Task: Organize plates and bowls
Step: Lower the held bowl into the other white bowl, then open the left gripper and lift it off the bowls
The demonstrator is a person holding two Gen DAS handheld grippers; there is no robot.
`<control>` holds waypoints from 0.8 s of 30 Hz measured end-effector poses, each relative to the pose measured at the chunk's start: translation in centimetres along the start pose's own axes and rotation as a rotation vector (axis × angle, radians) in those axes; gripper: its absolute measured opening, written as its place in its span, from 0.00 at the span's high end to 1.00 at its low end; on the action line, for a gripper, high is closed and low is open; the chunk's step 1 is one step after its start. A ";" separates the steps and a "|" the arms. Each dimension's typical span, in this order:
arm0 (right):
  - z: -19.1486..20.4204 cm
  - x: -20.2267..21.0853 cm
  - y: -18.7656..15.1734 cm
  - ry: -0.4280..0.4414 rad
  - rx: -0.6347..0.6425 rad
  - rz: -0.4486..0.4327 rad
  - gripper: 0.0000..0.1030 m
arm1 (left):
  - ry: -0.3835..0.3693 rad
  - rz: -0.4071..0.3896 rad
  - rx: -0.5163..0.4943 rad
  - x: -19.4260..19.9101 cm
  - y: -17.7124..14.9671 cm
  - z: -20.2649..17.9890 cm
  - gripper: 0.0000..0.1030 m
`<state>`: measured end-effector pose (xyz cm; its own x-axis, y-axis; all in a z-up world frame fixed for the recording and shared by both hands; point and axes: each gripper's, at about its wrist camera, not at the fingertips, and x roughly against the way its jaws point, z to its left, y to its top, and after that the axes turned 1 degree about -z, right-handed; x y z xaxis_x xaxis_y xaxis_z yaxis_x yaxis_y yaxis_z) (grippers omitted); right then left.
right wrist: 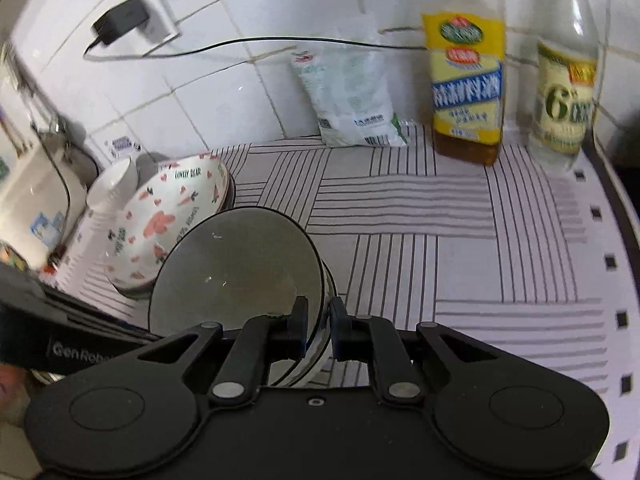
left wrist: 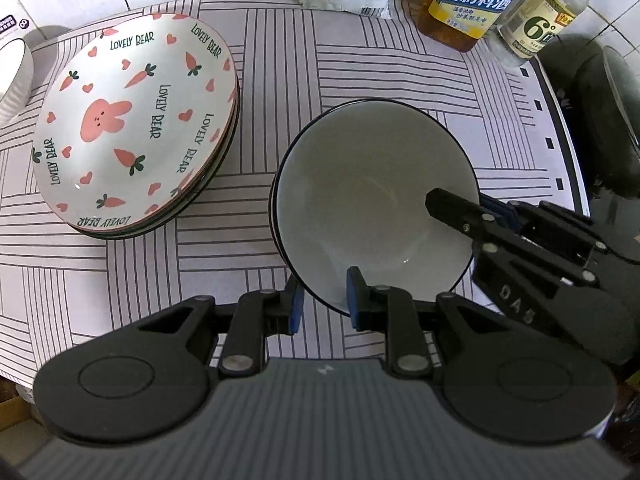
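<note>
Currently both grippers are on the white bowl (left wrist: 372, 200), centre-right of the left view, apparently nested on other bowls. Right gripper (right wrist: 318, 330) fingers pinch its rim. Left gripper (left wrist: 323, 304) fingers straddle the near rim; contact unclear. Carrot-print plates (left wrist: 132, 124) are already stacked upper left on the desk (left wrist: 380, 64). A ribbed white bowl (left wrist: 14, 76) at far left looks unsorted, so roughly mid-task.
</note>
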<state>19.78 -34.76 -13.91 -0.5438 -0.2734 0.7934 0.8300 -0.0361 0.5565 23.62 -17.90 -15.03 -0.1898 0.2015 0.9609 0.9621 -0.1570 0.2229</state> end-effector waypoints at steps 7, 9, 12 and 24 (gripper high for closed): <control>1.9 -0.2 -0.3 -0.067 0.169 -0.016 0.82 | 0.008 0.018 0.033 -0.5 0.0 0.3 0.77; 2.0 -0.3 -0.3 -0.081 0.183 -0.011 0.81 | 0.006 0.006 0.049 -0.3 0.0 0.3 0.76; 2.0 -0.1 -0.4 -0.081 0.173 -0.017 0.80 | 0.003 -0.018 0.057 0.4 -0.1 0.3 0.74; 3.2 5.1 -0.7 -0.055 0.195 -0.077 0.75 | 0.006 -0.088 -0.001 4.6 -2.9 -0.6 0.68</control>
<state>16.05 -33.05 -9.50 -0.6155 -0.2239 0.7557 0.7489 0.1330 0.6493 19.89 -17.08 -11.16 -0.2751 0.2085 0.9385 0.9414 -0.1398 0.3070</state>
